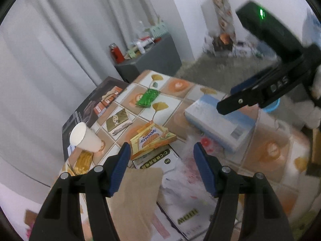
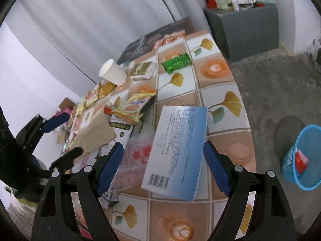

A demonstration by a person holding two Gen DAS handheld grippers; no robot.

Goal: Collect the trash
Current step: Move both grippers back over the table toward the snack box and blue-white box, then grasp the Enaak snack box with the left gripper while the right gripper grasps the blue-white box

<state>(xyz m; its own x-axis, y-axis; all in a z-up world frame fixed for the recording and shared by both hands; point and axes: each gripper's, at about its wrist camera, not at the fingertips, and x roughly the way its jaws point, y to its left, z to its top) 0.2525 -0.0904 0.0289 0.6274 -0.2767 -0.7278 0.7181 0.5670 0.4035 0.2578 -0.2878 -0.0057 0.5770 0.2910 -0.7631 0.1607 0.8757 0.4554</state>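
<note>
Jaws are held wide apart on both the left gripper [image 1: 161, 147] and right gripper [image 2: 163, 147], nothing gripped, while the blue box [image 2: 178, 150] (trash) is seen lying on the tiled table [image 2: 220, 100], between the right fingers.

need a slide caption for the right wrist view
Open right gripper over a blue box on the littered table, blue bin on the floor.

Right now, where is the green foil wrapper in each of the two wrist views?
Left wrist: the green foil wrapper lies on the table left of center, beyond the left gripper.
Right wrist: the wrapper lies upper center, at the table's far end.
Shared landmark: the white paper cup.
</note>
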